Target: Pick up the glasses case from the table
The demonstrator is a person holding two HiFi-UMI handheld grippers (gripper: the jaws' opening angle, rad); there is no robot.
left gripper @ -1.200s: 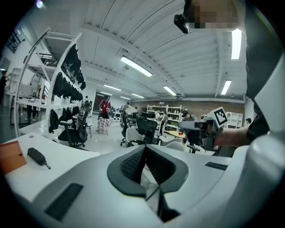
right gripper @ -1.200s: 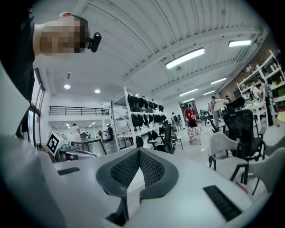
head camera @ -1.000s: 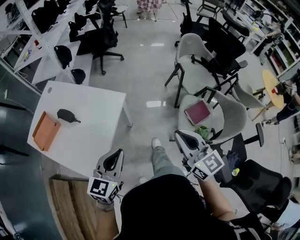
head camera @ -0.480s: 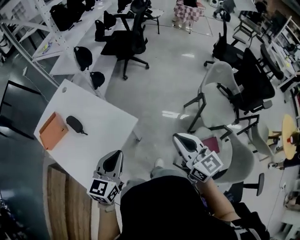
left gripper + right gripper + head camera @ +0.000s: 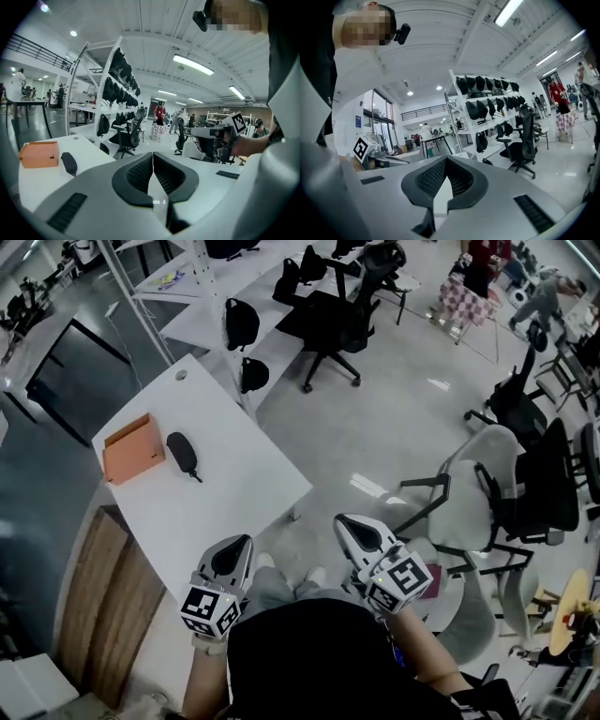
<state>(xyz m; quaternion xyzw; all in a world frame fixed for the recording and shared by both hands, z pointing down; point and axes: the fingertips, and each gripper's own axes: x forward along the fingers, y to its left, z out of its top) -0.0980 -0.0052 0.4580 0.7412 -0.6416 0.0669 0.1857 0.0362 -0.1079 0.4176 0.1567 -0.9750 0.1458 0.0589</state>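
The black glasses case [image 5: 182,454] lies on the white table [image 5: 234,493], just right of an orange box [image 5: 128,448]. In the left gripper view the glasses case [image 5: 69,162] sits ahead and to the left, beside the orange box [image 5: 38,153]. My left gripper [image 5: 244,540] hovers over the table's near corner, well short of the case, jaws shut and empty. My right gripper [image 5: 340,519] is off the table over the floor, also shut with nothing in it. The jaws meet at the tips in both gripper views: left gripper [image 5: 153,155], right gripper [image 5: 446,159].
Black office chairs [image 5: 333,320] and white desks with black bags [image 5: 240,324] stand beyond the table. Grey chairs [image 5: 487,493] are on the right. A wooden panel [image 5: 98,596] runs along the table's left side. A metal shelf rack [image 5: 112,93] rises behind the table.
The head view has swung left, so the table with the case now lies ahead instead of far left. Both grippers moved with it, staying shut.
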